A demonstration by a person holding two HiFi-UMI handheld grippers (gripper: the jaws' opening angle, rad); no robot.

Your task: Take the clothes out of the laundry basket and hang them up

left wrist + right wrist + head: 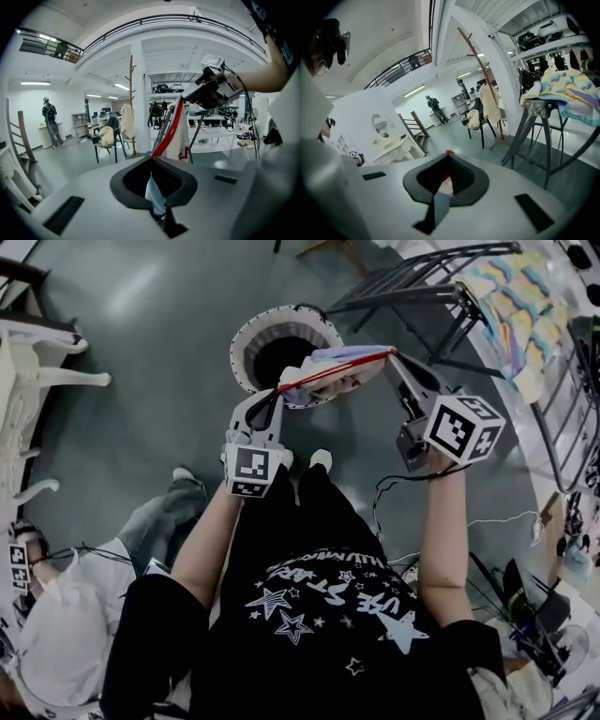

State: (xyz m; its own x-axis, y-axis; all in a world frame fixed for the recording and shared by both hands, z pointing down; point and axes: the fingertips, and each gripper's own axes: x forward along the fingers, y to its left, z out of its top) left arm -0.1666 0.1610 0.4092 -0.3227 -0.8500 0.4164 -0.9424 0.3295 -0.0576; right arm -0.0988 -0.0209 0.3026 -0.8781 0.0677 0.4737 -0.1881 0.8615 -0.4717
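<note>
Red-edged garment (339,369) is clamped in both my left gripper (278,396) and right gripper (394,355), so I'd carry it taut toward the drying rack (424,279) at upper right.

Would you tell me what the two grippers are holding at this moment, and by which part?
Both hold one pale, red-edged garment. The left gripper and right gripper each pinch that red edge, at opposite ends.
</note>
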